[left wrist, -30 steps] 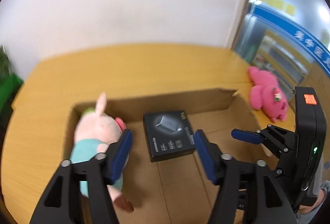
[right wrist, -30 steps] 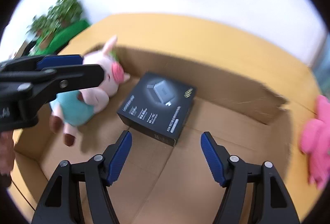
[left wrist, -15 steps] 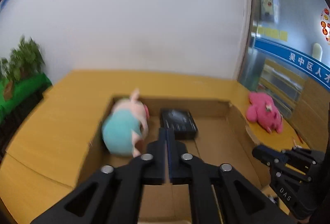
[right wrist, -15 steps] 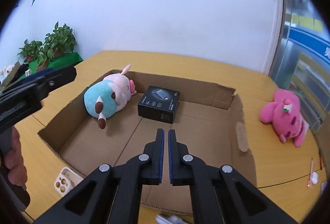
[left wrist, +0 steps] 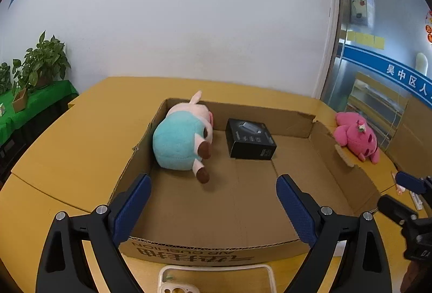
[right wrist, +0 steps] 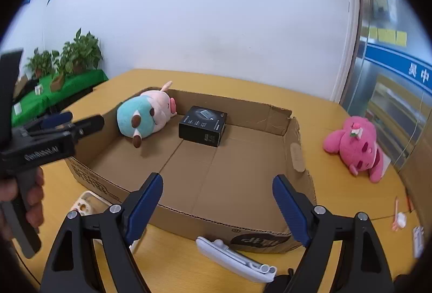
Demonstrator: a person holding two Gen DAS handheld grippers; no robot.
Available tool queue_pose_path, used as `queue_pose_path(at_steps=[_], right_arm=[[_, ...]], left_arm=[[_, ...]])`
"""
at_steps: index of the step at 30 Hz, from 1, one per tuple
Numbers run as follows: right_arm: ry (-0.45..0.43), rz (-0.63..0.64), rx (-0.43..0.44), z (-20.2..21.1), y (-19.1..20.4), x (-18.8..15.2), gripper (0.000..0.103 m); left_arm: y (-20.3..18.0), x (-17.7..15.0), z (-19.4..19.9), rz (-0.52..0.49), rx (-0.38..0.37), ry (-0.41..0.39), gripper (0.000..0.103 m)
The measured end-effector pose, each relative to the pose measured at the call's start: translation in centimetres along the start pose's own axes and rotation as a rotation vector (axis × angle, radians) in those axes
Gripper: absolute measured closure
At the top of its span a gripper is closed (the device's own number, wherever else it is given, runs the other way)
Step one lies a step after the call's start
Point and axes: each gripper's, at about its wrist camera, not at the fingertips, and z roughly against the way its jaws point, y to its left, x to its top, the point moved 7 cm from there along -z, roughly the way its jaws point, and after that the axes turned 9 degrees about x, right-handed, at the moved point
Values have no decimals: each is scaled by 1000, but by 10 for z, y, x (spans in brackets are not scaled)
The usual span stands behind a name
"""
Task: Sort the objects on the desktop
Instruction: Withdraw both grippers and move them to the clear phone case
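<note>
An open cardboard box [left wrist: 332, 166] [right wrist: 294, 150] lies on the yellow table. In it are a pink and teal plush pig [left wrist: 181, 141] [right wrist: 145, 114] at the far left and a black product box [left wrist: 249, 139] [right wrist: 203, 126] beside it. My left gripper [left wrist: 213, 208] is open and empty above the box's near edge; it also shows in the right wrist view [right wrist: 70, 121]. My right gripper [right wrist: 217, 209] is open and empty, over the box's near wall. A pink plush [left wrist: 356, 136] [right wrist: 356, 147] lies on the table right of the box.
A clear phone case [left wrist: 216, 279] [right wrist: 89, 205] and a white folded gadget [right wrist: 235, 258] lie on the table in front of the box. Small pink and white items [right wrist: 401, 217] lie at the right. Potted plants [right wrist: 67, 58] stand on a green table at the left.
Both grippers pulled back and up out of the box, shut half a second ago, and now stand open again. The pig and black box stay in the box.
</note>
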Motion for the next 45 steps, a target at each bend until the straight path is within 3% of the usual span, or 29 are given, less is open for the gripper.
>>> queue_pose_path(at_steps=[2, 6, 11, 16, 24, 30, 40, 45], right_arm=[[1, -32, 13, -2, -4, -3, 19], [59, -133, 15, -23, -28, -21, 19], [142, -252, -15, -44, -60, -46, 19], [138, -183, -59, -46, -56, -54, 20], [101, -168, -50, -41, -59, -55, 19], [86, -161, -56, -42, -57, -54, 17], [59, -146, -52, -40, -55, -56, 16], [50, -152, -61, -38, -54, -57, 16]], left_arm=[[4, -14, -14, -16, 23, 48, 7], [7, -37, -32, 0, -8, 123, 7], [0, -47, -29, -102, 38, 91, 7], [-1, -47, -25, -133, 45, 74, 7], [1, -38, -3, -48, 6, 41, 7], [-13, -32, 18, -105, 31, -19, 7], [-24, -21, 30, -94, 25, -63, 7], [-34, -27, 30, -108, -32, -27, 7]])
